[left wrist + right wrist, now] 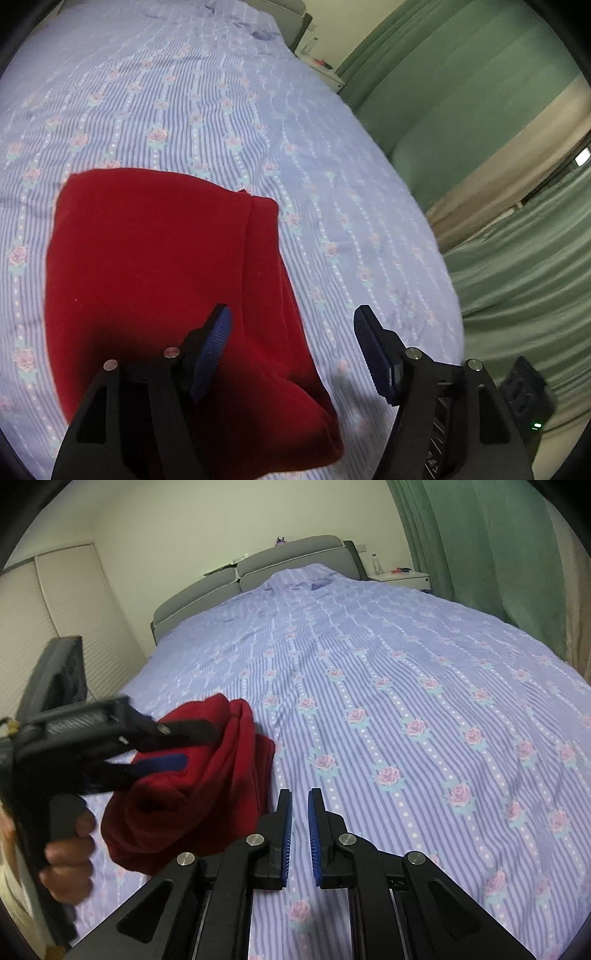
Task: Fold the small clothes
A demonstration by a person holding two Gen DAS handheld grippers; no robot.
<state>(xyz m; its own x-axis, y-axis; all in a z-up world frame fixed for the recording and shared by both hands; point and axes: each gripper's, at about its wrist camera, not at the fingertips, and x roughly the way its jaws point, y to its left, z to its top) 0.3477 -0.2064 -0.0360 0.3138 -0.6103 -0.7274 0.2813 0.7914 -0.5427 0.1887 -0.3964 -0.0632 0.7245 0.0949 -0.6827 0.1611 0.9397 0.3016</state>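
Note:
A small red fleece garment (162, 266) lies folded on the blue striped floral bedsheet (184, 103). My left gripper (291, 325) is open wide just above its right edge, one finger over the red cloth, the other over the sheet. In the right wrist view the garment (207, 775) is a bunched red pile at the left, with the left gripper (184, 744) over it, jaws apart. My right gripper (300, 805) hovers over the bare sheet just right of the garment, its jaws nearly together with a narrow gap and nothing between them.
The bed (406, 686) stretches away to a grey headboard (258, 568). Green curtains (480, 110) hang along the right side. A white nightstand (400, 578) with a bottle stands by the headboard. A dark object (55, 672) and wardrobe doors (66, 602) are at left.

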